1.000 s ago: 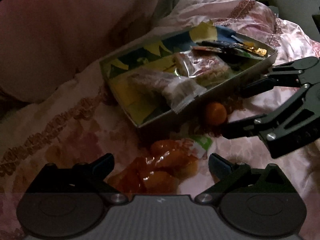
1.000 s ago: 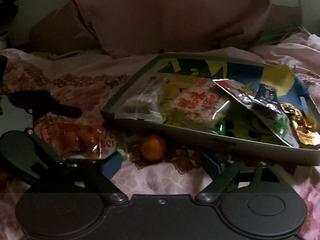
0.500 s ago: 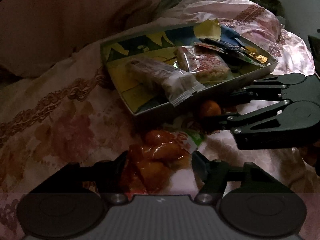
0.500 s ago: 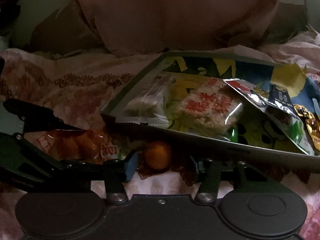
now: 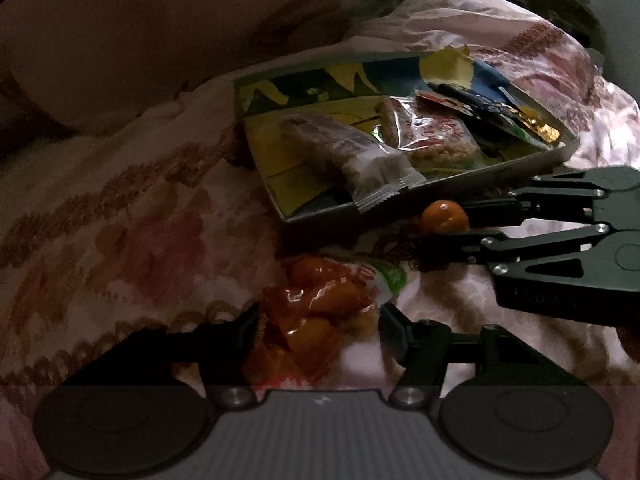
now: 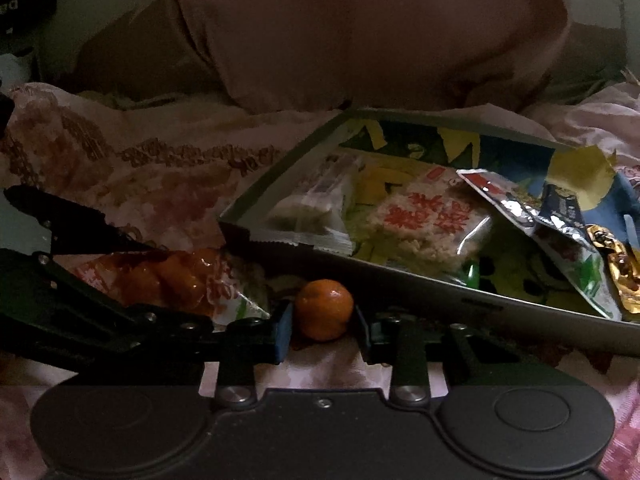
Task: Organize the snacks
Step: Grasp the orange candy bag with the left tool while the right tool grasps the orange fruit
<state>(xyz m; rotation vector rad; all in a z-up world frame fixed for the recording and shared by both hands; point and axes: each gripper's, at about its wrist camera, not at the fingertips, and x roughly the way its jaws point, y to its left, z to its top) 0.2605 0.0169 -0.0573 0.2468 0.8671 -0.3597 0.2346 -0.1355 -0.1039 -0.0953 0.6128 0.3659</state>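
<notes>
A clear bag of orange snacks (image 5: 316,312) lies on the floral bedsheet in front of the tray (image 5: 440,186). My left gripper (image 5: 320,320) is closing on it, and both pads touch the bag's sides. From the right wrist view the same bag (image 6: 176,276) sits between the left gripper's (image 6: 176,284) two fingers. A small round orange (image 6: 324,310) rests against the tray's near wall (image 6: 400,276). My right gripper (image 6: 322,322) is closing on the orange, its pads against both sides. In the left wrist view the right gripper (image 5: 444,232) comes in from the right, with the orange (image 5: 444,216) at its tips.
The tray holds several wrapped snacks: a white packet (image 6: 312,216), a rice cracker pack (image 6: 428,224), foil sachets (image 6: 560,220). A large pillow (image 6: 360,32) lies behind the tray. Rumpled floral bedding (image 5: 120,232) surrounds everything.
Both grippers' jaws have narrowed from wide apart, the left onto the snack bag and the right onto the orange. The left gripper has also rolled a little.
</notes>
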